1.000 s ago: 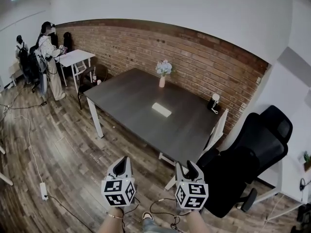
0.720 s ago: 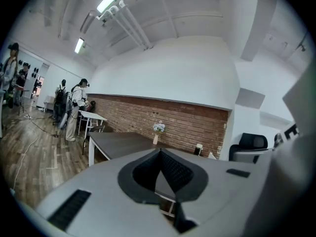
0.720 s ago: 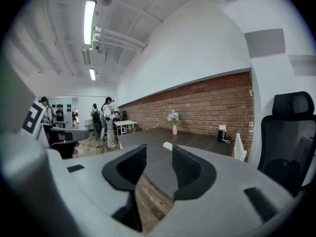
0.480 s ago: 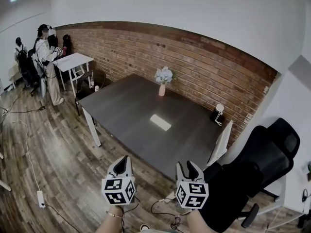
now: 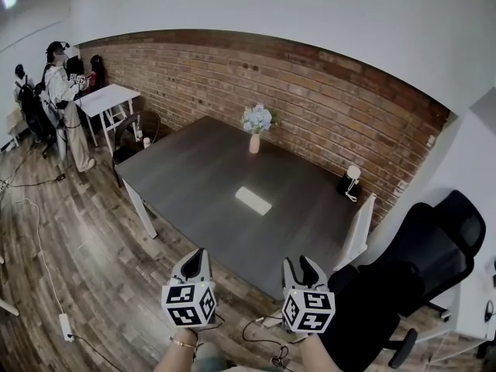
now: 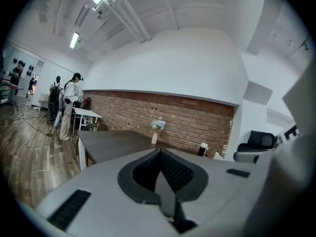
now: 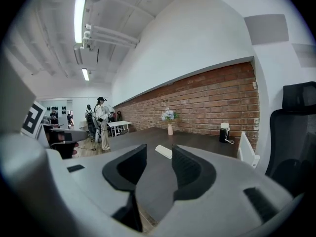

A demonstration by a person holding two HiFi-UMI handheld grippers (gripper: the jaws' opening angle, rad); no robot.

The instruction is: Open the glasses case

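A white glasses case (image 5: 253,201) lies closed near the middle of the dark table (image 5: 194,177); in the right gripper view the case (image 7: 164,151) shows just past the jaws. Both grippers are held in the air short of the table's near edge, well away from the case. My left gripper (image 5: 196,260) has its jaws together with nothing between them, also seen in its own view (image 6: 159,153). My right gripper (image 5: 301,266) is open and empty, its jaws apart in its own view (image 7: 159,154).
A vase of flowers (image 5: 256,124) stands at the table's far side by the brick wall. A small black-and-white device (image 5: 347,180) sits at the right end. A black office chair (image 5: 403,273) and a white chair (image 5: 358,227) stand right. People stand by a white table (image 5: 108,97) far left.
The view has drawn closer to the table and turned slightly, so the table and case sit lower and nearer. Both grippers keep the same pose in front of me.
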